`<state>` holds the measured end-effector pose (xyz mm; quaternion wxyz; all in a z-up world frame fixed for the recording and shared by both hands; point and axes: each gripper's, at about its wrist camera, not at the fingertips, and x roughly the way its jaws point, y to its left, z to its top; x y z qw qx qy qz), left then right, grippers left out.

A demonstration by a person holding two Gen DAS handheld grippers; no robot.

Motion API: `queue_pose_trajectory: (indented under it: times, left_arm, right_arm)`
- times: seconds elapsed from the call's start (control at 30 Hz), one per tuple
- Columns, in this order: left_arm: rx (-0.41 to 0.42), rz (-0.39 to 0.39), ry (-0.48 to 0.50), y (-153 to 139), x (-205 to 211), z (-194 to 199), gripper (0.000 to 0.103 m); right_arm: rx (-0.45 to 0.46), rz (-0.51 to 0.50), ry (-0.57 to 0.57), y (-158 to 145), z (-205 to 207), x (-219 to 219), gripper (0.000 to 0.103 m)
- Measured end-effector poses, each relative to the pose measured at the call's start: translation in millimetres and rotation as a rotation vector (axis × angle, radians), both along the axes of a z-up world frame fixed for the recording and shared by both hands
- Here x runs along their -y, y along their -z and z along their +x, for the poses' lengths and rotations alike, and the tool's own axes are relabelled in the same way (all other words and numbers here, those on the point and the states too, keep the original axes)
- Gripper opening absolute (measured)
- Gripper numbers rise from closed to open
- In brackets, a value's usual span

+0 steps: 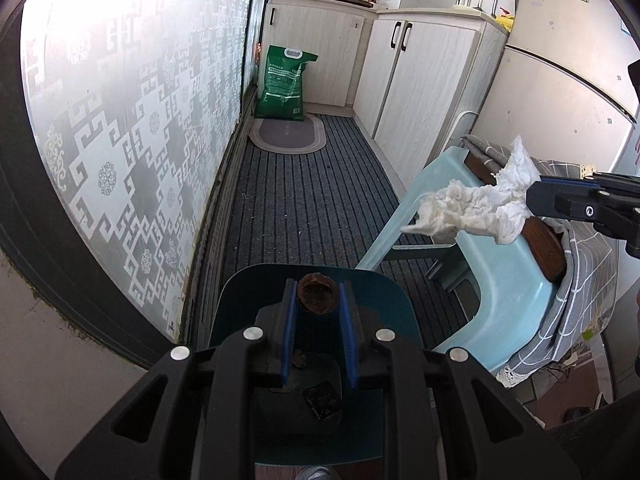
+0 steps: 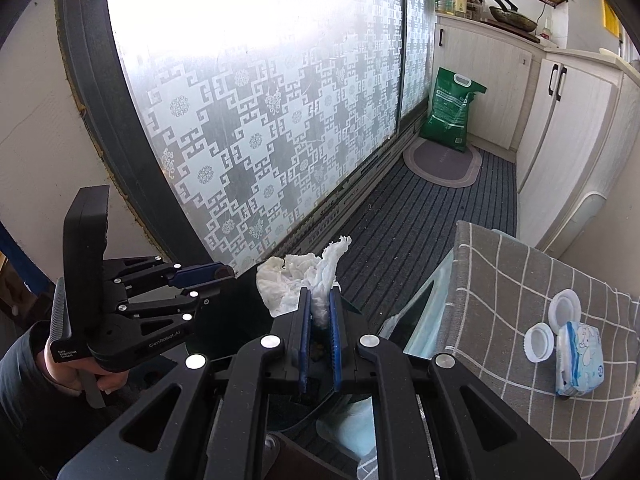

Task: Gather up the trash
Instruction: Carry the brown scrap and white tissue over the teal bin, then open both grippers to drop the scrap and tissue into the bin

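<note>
Brown nutshell (image 1: 316, 293) sits pinched at the left claw (image 1: 318, 296) tips, above a teal bin (image 1: 380, 280). Right claw (image 2: 319, 308) clamps crumpled white tissue (image 2: 304, 280), its bulk beyond the tips.

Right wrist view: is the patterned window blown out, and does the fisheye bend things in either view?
Right wrist: the window is blown out white across its top, pattern readable lower down; its dark frame bows. Left wrist: the same window glares at upper left, and the cabinets and fridge lean; the tissue stays sharp.
</note>
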<state>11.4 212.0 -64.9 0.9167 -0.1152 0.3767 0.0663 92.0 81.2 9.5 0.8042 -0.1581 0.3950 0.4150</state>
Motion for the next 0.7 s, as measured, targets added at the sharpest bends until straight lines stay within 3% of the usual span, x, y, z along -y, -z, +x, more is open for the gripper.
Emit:
queue_pose_trajectory:
  times: [0.7]
  left_arm:
    - [-0.283, 0.007, 0.067, 94, 0, 8, 0.022]
  right_arm:
    - [-0.069, -0.136, -0.048, 55, 1, -46, 0.009]
